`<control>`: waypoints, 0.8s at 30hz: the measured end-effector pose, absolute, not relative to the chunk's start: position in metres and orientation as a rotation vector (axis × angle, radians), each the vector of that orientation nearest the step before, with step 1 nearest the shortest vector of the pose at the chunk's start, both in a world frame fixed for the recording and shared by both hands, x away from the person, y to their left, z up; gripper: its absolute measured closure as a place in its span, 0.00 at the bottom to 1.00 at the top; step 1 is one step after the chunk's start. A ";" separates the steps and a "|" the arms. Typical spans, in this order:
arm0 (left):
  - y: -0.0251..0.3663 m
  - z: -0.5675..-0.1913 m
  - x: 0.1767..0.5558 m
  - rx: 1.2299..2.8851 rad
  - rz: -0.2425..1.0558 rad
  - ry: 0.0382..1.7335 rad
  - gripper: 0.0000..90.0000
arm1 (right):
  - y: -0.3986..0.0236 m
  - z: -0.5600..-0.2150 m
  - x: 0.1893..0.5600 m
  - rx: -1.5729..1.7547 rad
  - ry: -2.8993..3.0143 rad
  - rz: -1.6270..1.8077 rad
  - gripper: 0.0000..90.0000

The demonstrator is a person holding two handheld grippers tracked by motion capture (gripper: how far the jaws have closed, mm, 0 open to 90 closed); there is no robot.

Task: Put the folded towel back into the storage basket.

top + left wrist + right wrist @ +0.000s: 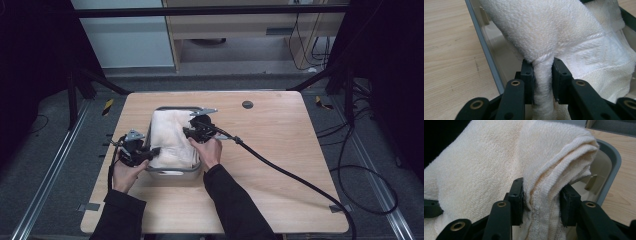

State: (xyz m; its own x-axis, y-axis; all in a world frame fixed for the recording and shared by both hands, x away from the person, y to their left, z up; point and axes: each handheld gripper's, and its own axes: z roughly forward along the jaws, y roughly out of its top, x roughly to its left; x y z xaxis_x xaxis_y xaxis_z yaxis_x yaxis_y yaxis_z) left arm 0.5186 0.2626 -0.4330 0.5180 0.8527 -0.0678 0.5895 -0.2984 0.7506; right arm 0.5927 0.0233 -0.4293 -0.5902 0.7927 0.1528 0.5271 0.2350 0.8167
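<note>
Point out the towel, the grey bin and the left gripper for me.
towel [170,137]: high view, middle of its top.
grey bin [176,174]: high view, near rim.
left gripper [543,72]: left gripper view, between its fingertips, on the towel fold.

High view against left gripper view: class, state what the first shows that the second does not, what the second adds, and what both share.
High view alone: the whole table, both hands, the right gripper on the towel's far side, and its trailing cable. Left gripper view alone: the left gripper close up, a bunched fold of towel between its jaws, and the bin's clear inner wall. Shared: the white towel in the grey-rimmed bin on the wood.
</note>
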 end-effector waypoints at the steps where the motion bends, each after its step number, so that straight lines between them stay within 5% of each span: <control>1: 0.262 -0.433 0.519 2.018 0.455 1.174 0.79 | 0.023 -0.430 0.593 1.227 2.223 1.276 0.67; 11: 0.263 -0.430 0.518 1.997 0.490 1.188 0.63 | 0.023 -0.427 0.588 1.168 2.223 1.236 0.65; 24: 0.266 -0.406 0.507 1.877 0.527 1.122 0.58 | 0.011 -0.412 0.584 1.126 2.183 1.279 0.60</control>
State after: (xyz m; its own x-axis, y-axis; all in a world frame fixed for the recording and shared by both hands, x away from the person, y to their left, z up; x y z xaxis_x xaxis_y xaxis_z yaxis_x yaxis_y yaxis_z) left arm 0.5066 0.2662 -0.4064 0.5058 0.8598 -0.0700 0.4948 -0.2227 0.8400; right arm 0.5836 0.0111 -0.4118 -0.6123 0.7869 0.0763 0.4511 0.2685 0.8511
